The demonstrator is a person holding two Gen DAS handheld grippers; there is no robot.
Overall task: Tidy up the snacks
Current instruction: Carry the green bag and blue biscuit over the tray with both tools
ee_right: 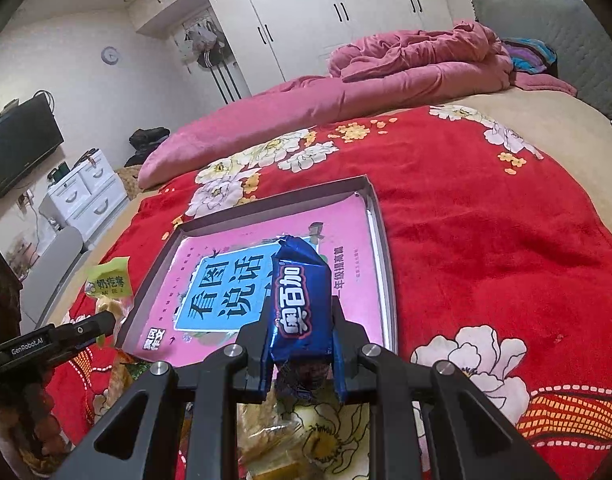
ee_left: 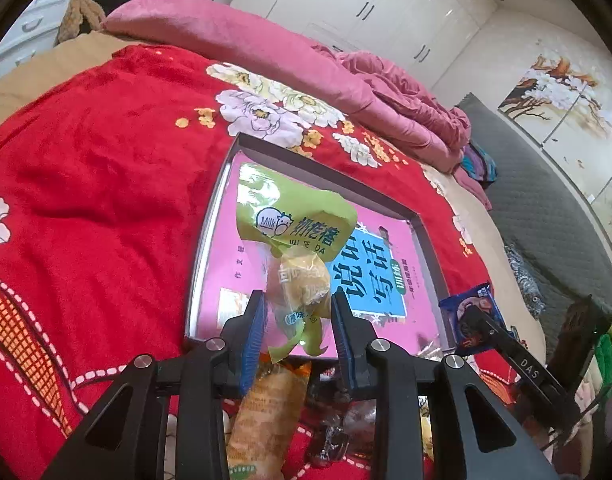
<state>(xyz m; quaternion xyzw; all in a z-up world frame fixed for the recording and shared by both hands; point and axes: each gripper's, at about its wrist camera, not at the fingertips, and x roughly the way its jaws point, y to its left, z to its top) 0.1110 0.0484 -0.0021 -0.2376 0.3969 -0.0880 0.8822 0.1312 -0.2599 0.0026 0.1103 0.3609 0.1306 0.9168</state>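
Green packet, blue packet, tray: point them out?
green packet (ee_left: 294, 220), left wrist view, printed front
blue packet (ee_right: 302, 304), right wrist view, label middle
tray (ee_right: 380, 216), right wrist view, right rim

My left tongs (ee_left: 296, 312) clamp a green snack packet (ee_left: 294, 216) by its lower twisted end; it stands upright at frame centre, over the tray (ee_left: 426, 240). My right tongs (ee_right: 300, 344) clamp a blue biscuit packet (ee_right: 302, 300), upright at frame centre, above the tray's near edge. More wrapped snacks (ee_left: 266, 408) lie on the red blanket along the bottom edge.
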